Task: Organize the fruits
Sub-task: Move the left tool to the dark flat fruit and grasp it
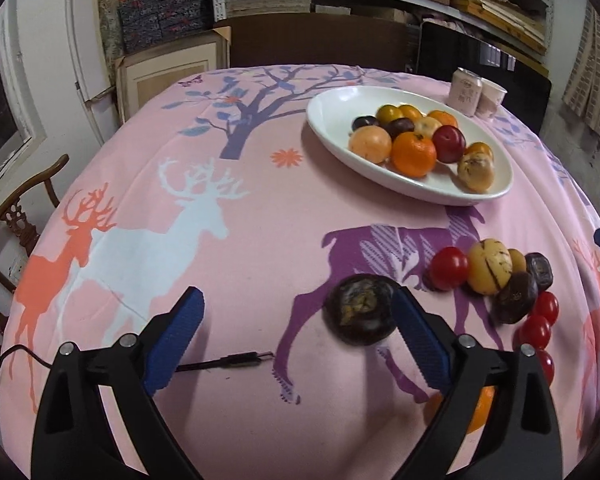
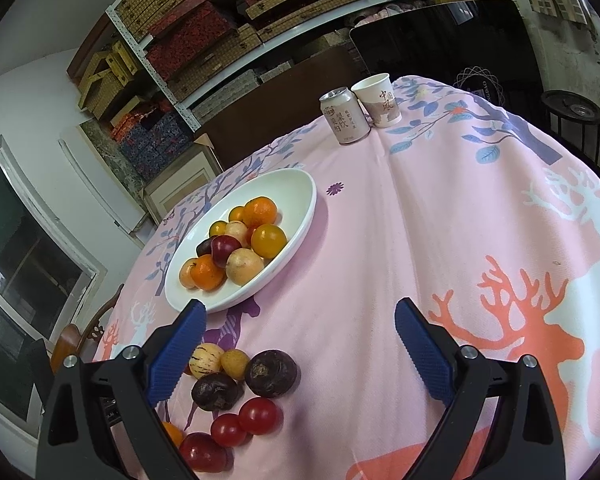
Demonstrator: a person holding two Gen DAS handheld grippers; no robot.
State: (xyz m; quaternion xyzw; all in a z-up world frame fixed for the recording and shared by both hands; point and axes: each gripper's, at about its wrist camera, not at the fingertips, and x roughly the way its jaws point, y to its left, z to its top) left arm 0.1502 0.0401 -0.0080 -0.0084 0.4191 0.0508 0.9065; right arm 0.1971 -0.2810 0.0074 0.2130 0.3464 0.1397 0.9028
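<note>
On the pink deer-print tablecloth (image 1: 260, 208), just inside my left gripper (image 1: 298, 316), sits a dark, wrinkled round fruit (image 1: 360, 309); it rests on the cloth against the inner face of one blue pad while the other pad stands well clear, so my jaws are wide open and grip nothing. I judge I am lined up this way to close on that fruit, since it lies apart from the loose cluster beside it: a red cherry tomato (image 1: 449, 268), a yellow striped fruit (image 1: 490, 266) and more dark and red ones, all touching or nearly so. Taking the loner first spares me from nudging the rest. The white oval dish (image 1: 332, 132) further back on the table already holds oranges, plums and pale fruits heaped toward one end, leaving its other end bare, which I take as the place for the remainder. My right gripper (image 2: 300, 340) hangs above the cloth, also spread wide and empty, with the loose pile (image 2: 236, 384) low between its fingers and the dish beyond. A can (image 2: 345, 115) and paper cup (image 2: 378, 100) stand together at the far edge, well out of the way.
</note>
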